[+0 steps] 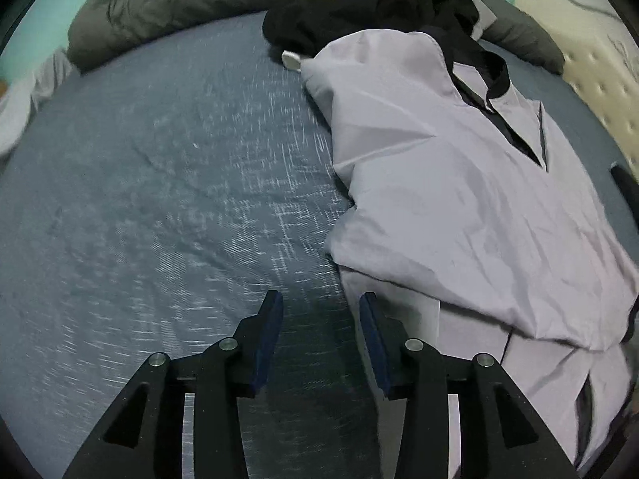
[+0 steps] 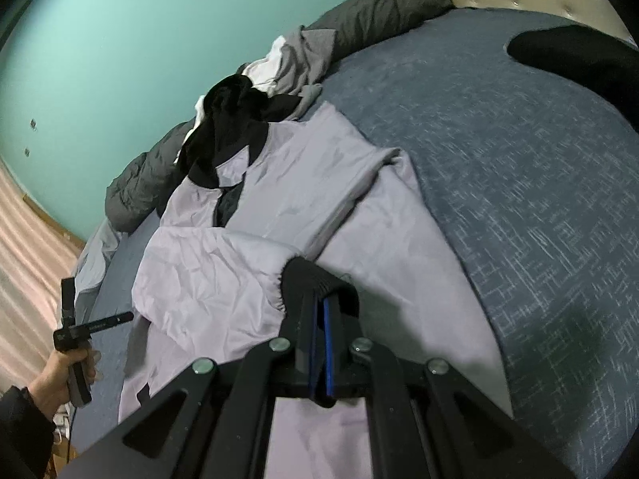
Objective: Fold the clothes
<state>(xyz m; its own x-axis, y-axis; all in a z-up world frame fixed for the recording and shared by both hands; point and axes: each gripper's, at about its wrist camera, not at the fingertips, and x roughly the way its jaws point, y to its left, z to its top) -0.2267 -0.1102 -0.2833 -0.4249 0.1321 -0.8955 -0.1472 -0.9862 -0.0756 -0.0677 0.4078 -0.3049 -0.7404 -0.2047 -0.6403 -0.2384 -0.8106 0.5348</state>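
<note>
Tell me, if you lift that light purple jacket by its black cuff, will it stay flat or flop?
Probably flop: the light purple jacket looks thin and already lies in soft creases. The right hand-held gripper pinches only the black cuff, so the rest would likely hang and drag across the bed sheet.

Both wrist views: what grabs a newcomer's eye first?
The pale lilac jacket with black collar sprawls across the blue-grey bedsheet. The right gripper is shut on the jacket's black cuff, while the left gripper hangs open over the sheet by the hem. A dark clothes pile sits behind the collar.
</note>
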